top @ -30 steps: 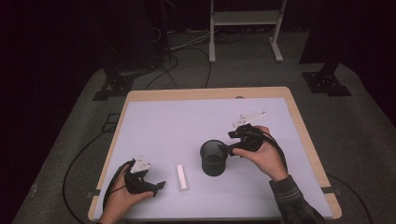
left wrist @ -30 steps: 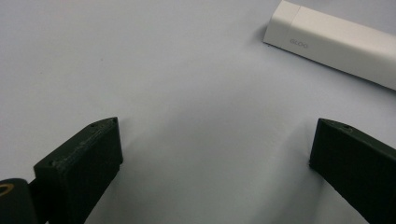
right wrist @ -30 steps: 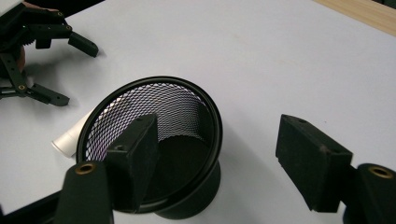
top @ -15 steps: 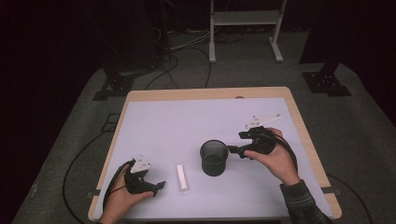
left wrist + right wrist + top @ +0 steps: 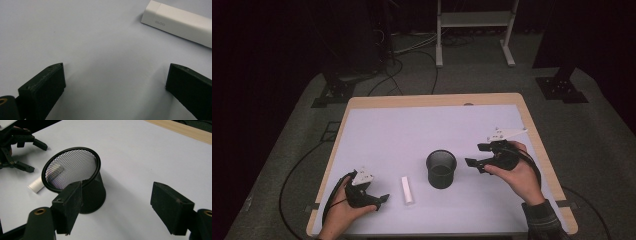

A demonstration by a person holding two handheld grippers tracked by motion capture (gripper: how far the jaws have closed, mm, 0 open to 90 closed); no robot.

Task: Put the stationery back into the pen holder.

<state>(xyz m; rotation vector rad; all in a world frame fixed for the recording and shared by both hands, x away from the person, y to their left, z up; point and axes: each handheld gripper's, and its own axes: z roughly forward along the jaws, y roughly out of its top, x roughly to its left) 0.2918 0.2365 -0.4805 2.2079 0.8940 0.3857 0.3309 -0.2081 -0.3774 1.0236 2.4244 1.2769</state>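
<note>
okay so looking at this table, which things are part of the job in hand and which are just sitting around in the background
In the job:
- black wire-mesh cup, upright
- white oblong stick, lying flat
- left gripper, open by the stick
- right gripper, open, clear of the cup

Just lying about:
- white metal stand on the floor behind the table
- black cables on the floor

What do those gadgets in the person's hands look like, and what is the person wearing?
Each hand holds a black gripper: the left gripper and the right gripper. Each ends in two blocky black jaws and carries a pale grey three-cornered plate on top. A black cable loops from the left one, and another trails past the right wrist. A dark patterned sleeve covers the right forearm.
</note>
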